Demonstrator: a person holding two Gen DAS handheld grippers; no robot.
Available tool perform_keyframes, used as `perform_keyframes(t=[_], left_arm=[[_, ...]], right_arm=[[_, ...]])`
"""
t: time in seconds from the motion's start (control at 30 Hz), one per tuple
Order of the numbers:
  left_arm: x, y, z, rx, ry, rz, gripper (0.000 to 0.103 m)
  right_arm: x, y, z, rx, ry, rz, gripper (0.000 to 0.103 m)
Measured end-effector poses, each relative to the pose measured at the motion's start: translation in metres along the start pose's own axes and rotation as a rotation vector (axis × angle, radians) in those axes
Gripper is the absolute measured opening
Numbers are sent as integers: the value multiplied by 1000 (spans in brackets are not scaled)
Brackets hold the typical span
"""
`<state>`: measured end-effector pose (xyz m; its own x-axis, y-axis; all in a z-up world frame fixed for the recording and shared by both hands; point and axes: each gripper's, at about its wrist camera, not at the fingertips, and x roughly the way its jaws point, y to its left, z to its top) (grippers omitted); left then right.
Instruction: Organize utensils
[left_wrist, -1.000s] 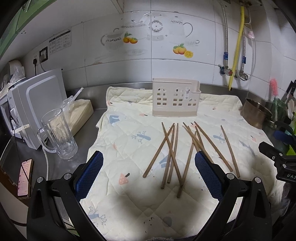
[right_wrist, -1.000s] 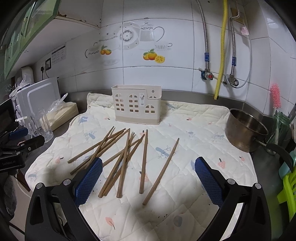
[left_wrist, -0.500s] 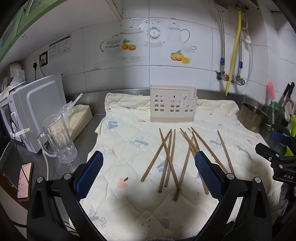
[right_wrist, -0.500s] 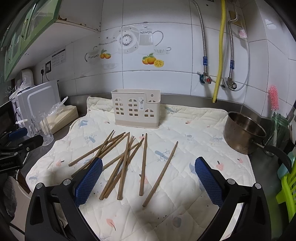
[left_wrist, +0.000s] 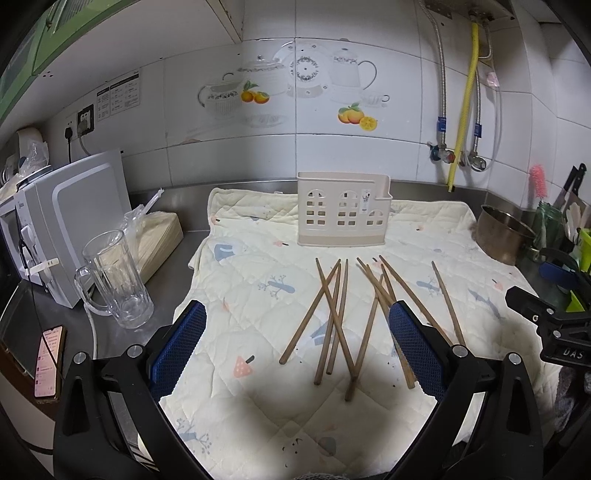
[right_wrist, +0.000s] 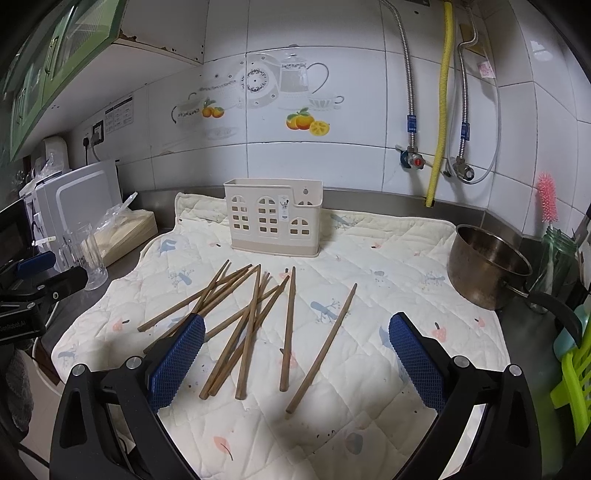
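Quilted mat (left_wrist: 258, 406) under chopsticks (left_wrist: 334, 317) (loose).

Both grippers open, holding nothing.

The left gripper (left_wrist: 297, 345) hangs with its blue pads (left_wrist: 180, 345) spread wide, jaws level and pointing forward and down. The right gripper (right_wrist: 295, 354) sits in the same pose, its pads (right_wrist: 415, 360) equally far apart. Each shows at the edge of the other's view: the right gripper (left_wrist: 546, 325) well apart to the side of the left.
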<state>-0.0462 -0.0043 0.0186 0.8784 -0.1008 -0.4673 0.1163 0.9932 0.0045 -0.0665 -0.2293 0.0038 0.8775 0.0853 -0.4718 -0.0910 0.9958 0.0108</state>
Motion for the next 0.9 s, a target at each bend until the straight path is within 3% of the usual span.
perform_keyframes(t=[0.5, 0.9], left_arm=[[15, 5, -3, -11, 33, -2, 98], [45, 13, -14, -29, 109, -25, 78]], right_arm=[[14, 3, -1, 0, 34, 6, 97], [39, 5, -17, 8, 101, 17, 95]])
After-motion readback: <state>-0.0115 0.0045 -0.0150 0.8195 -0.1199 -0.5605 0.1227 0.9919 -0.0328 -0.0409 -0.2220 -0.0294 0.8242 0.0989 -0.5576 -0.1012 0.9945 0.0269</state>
